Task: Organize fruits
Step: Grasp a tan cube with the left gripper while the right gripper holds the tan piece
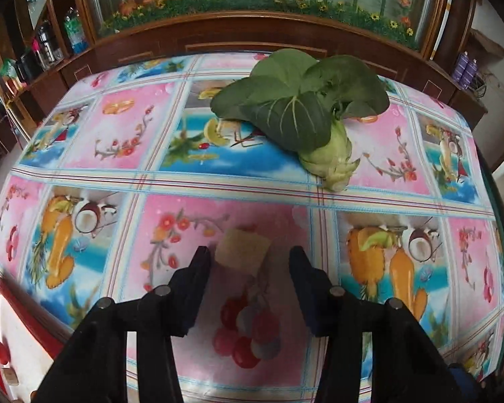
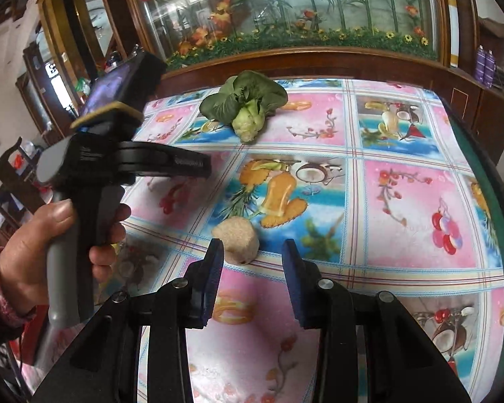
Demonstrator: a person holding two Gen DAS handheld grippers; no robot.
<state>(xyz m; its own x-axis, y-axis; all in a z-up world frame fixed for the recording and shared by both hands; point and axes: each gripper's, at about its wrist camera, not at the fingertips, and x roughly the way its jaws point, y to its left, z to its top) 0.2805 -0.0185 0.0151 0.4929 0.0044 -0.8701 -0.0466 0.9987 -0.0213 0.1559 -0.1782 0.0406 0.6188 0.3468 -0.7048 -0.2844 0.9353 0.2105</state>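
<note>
Fingers [image 1: 198,268] of both grippers parted, gripping nothing. Tan chunk [image 1: 243,250] just beyond the left gripper [image 1: 248,258] tips; bok choy [image 1: 299,107] far on the table [image 1: 84,174]. Reaching step; next, advancing, then closing around the chunk.

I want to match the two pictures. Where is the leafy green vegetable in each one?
Left wrist view: the leafy green vegetable lies at upper centre, far beyond the claw, stem end toward the camera.
Right wrist view: it lies at upper centre-left, near the far edge of the table.
Shared landmark: the glass cabinet with flowers behind the table.
</note>
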